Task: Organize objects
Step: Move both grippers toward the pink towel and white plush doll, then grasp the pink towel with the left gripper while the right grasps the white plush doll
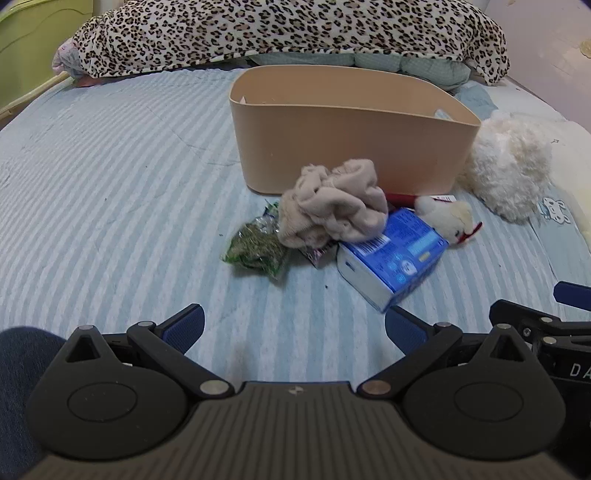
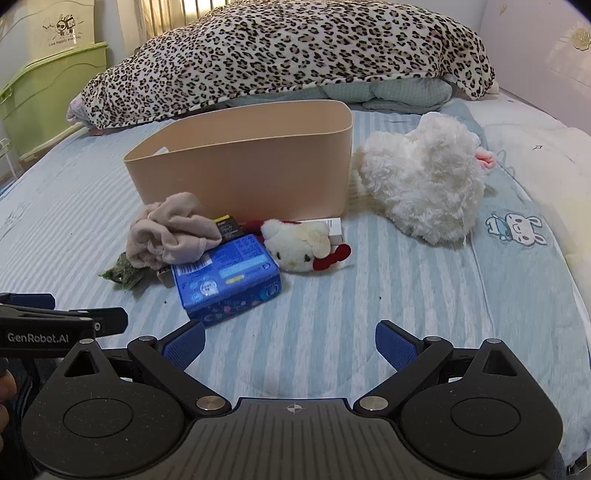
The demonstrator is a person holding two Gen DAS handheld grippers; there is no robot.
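Note:
A beige plastic bin (image 1: 347,147) (image 2: 251,166) stands on the striped bed. In front of it lies a pile: a crumpled beige cloth (image 1: 332,206) (image 2: 173,229), a green snack packet (image 1: 256,247) (image 2: 123,273), a blue tissue pack (image 1: 395,254) (image 2: 229,277), a small white cat plush with a red bow (image 1: 447,218) (image 2: 303,243), a black packet (image 2: 229,227) and a white box (image 2: 332,225). My left gripper (image 1: 293,326) is open and empty, short of the pile. My right gripper (image 2: 290,341) is open and empty, short of the blue pack.
A big white fluffy plush (image 1: 509,166) (image 2: 421,184) lies right of the bin. A leopard-print blanket (image 1: 288,33) (image 2: 288,51) is heaped at the back. A green storage box (image 2: 48,99) stands left of the bed. Each gripper shows at the edge of the other's view.

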